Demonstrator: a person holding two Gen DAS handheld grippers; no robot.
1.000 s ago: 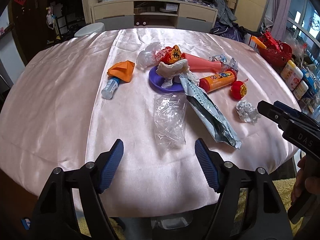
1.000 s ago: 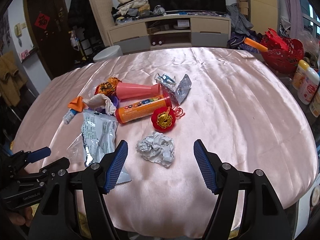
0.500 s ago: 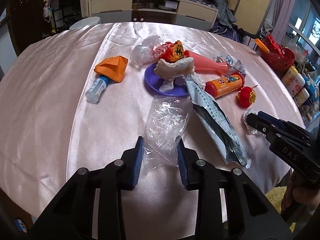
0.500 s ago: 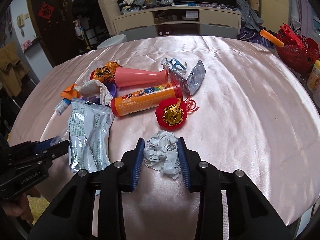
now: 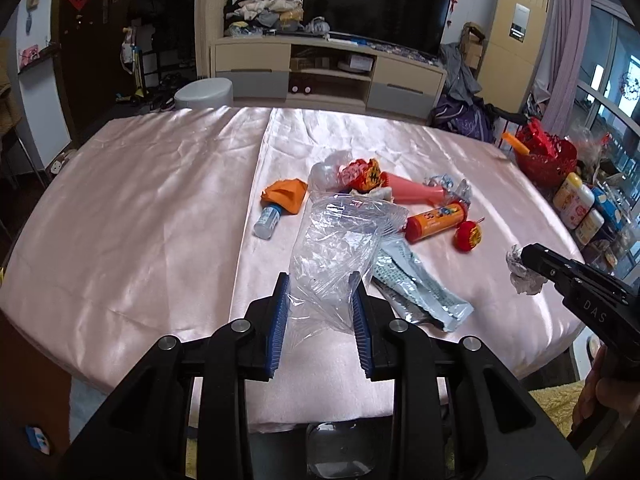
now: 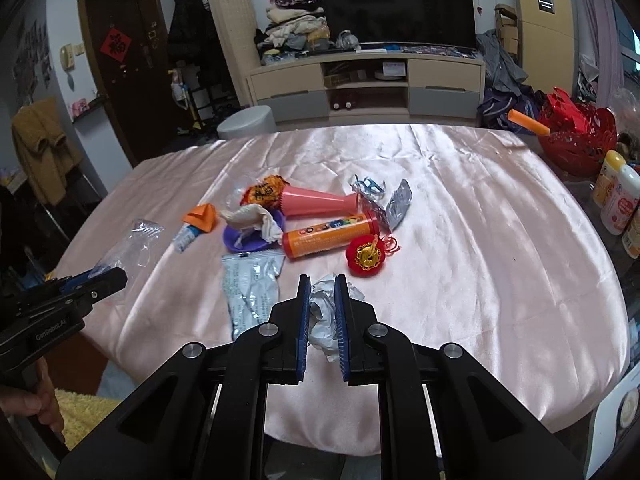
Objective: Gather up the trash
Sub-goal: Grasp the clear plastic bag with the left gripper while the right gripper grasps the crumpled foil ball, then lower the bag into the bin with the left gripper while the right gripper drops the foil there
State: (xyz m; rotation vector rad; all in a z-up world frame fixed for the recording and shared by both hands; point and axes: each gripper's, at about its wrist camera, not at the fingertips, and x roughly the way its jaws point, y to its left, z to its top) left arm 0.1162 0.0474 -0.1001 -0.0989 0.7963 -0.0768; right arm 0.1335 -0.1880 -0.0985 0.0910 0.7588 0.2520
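Nearest the right wrist camera, the right gripper point(image 6: 322, 312) is clamped tight on a crumpled ball of white-and-silver paper point(image 6: 326, 316), its blue pads squeezing the wad thin so it cannot slip while carried. The left gripper point(image 5: 320, 312) is partly closed on the lower edge of a clear, crinkled plastic bag point(image 5: 340, 248); pinched at one end, the bag stands up off the pink satin tablecloth point(image 5: 140, 220) instead of dragging across it. So two pieces of trash are in hand, one per gripper, both just above the near edge of the table.

Beyond them lies one flat silver foil pouch point(image 6: 250, 284), then a cluster of single items: one red round ornament with a gold centre point(image 6: 366, 258), one orange cylindrical tube point(image 6: 330, 236), one purple plastic plate point(image 6: 250, 240) with a wad of white tissue point(image 6: 254, 218) resting on it, one pink plastic cone point(image 6: 318, 202) and one folded orange paper point(image 6: 204, 216). They look heaped at mid-table, probably for easy reach from either side.
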